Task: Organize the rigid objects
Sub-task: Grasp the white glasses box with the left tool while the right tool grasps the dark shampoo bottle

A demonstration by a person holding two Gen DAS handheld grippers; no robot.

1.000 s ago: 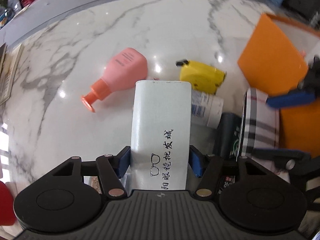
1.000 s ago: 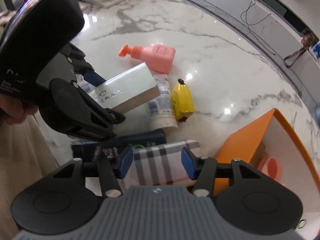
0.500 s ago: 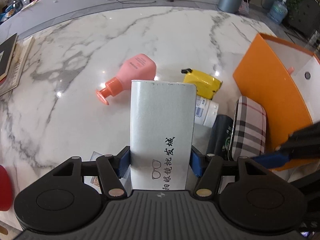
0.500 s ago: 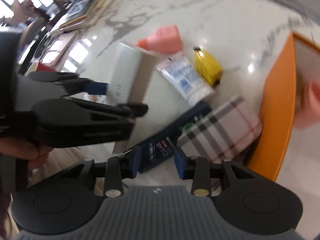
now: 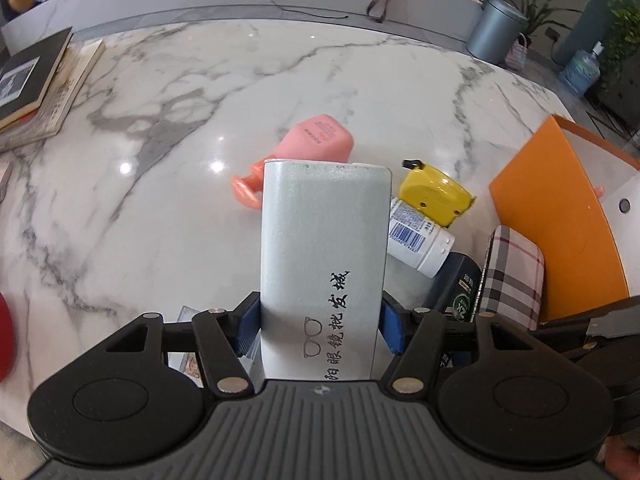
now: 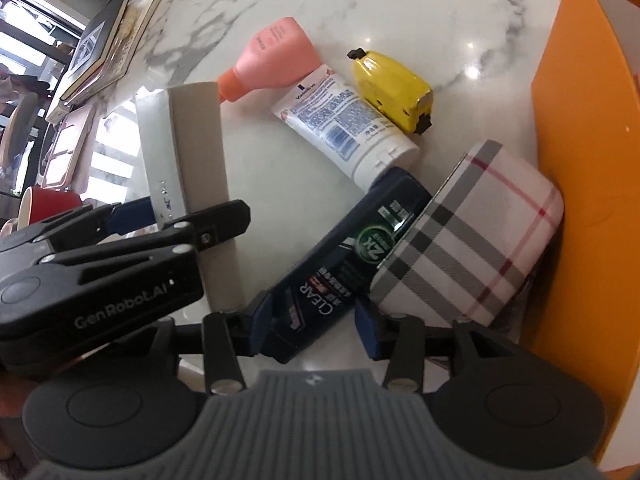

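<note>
left gripper (image 5: 320,326): clamped on grey glasses case (image 5: 322,268) by its long sides, case held off the marble table (image 5: 180,120); seen from the side in right view (image 6: 182,236)
grey glasses case: Chinese text and glasses icon printed on top; far end over pink bottle (image 5: 316,144)
right gripper (image 6: 314,328): blue pads set apart, either side of dark shampoo bottle (image 6: 340,268); contact with pads cannot be told
dark shampoo bottle: lying on table, "CLEAR" label, partly tucked under plaid case (image 6: 480,236)
plaid case: lying against orange box (image 6: 588,168) outer wall
white tube (image 6: 340,128): lying between pink bottle (image 6: 276,60) and yellow tape measure (image 6: 392,88), cap end touching dark shampoo bottle
yellow tape measure: on its side, just beside white tube
orange box: at right, open top, white interior
books (image 5: 36,88): stacked at far left table edge
red cup (image 6: 48,204): near left edge, partly seen
</note>
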